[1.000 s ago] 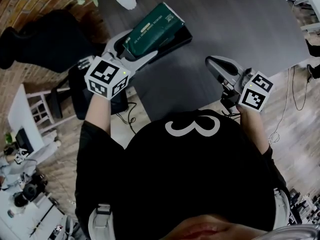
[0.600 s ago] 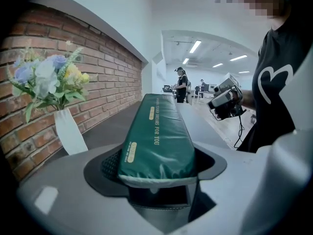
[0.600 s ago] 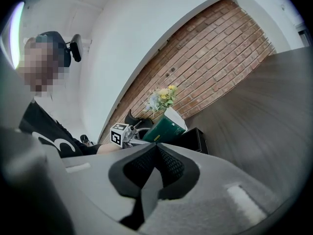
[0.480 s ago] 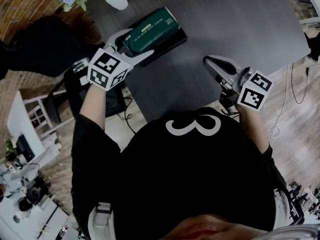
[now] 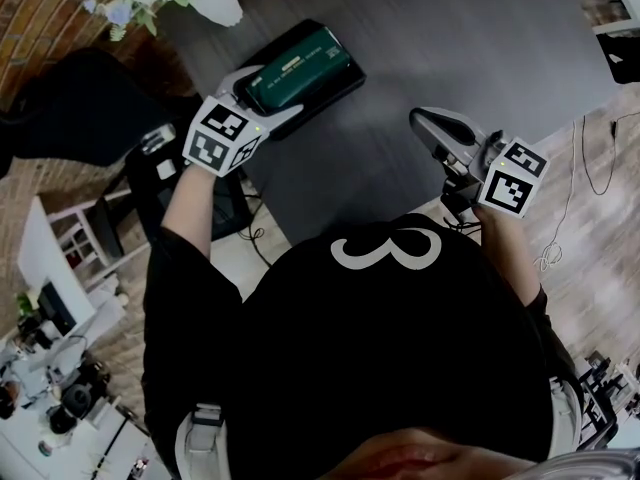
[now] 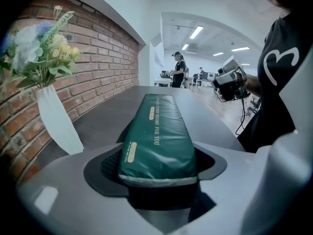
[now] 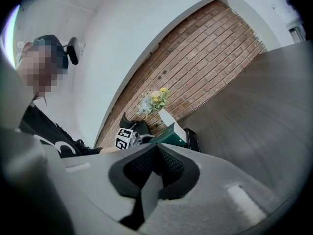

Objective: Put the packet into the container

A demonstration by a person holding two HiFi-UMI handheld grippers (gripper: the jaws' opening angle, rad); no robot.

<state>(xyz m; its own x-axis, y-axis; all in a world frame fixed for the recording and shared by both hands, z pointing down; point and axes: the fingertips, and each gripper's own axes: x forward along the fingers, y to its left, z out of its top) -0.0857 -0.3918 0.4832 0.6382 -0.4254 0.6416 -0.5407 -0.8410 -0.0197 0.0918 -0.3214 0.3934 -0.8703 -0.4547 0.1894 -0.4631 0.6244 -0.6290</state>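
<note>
dark grey bench (image 5: 480,48) from overhead: left gripper (image 5: 265,96) has the green packet (image 5: 300,63) over the black container (image 5: 343,85), right gripper (image 5: 425,123) apart. left gripper view: jaws pinching the packet's end. right gripper view: jaws pressed together, empty.

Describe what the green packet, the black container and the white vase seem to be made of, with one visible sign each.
Green packet: likely soft plastic film, slightly glossy; it puckers and has a crimped end seal.
Black container: probably rigid plastic, dull finish; straight thin walls, though it is too small to be sure.
White vase: smooth and matte; ceramic or plastic, unclear.
</note>
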